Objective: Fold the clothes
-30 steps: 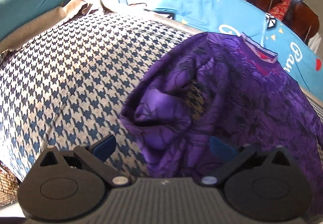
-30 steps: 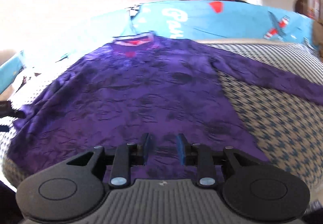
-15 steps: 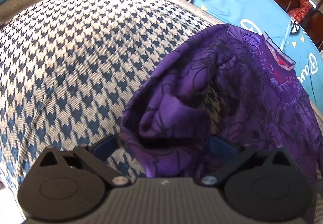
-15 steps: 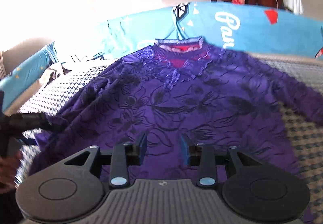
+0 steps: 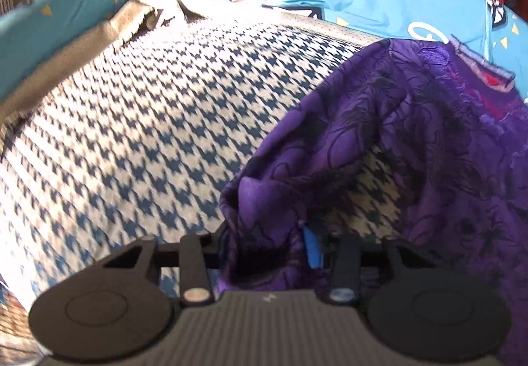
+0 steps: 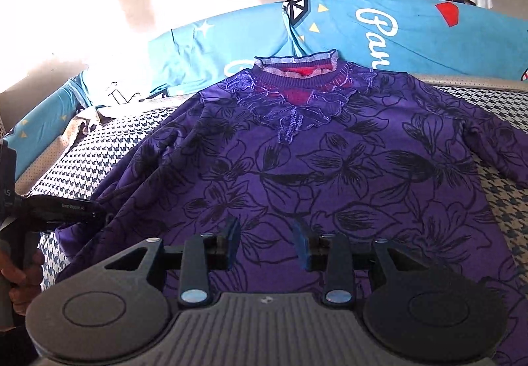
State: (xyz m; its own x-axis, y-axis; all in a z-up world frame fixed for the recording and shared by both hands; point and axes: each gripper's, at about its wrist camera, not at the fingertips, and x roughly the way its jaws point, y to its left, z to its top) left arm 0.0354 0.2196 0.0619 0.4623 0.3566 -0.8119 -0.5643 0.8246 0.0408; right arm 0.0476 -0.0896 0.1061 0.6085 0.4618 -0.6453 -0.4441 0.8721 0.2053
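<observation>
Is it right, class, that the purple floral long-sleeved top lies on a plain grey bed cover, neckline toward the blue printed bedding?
Not quite. The cover under the purple floral long-sleeved top is a blue-and-white houndstooth bed cover, not plain grey, as the left wrist view shows. The neckline does point toward the blue printed bedding.

Hidden, cropped and blurred parts

The left gripper (image 5: 265,247) is closing, and bunched cloth of the purple top (image 6: 316,174) covers its left pad and part of the right one (so pad contact cannot be told). The top's right sleeve runs off the right-wrist view's edge. The houndstooth cover (image 5: 148,122) is motion-blurred. The hand (image 6: 18,280) is cropped at the picture edge.
</observation>
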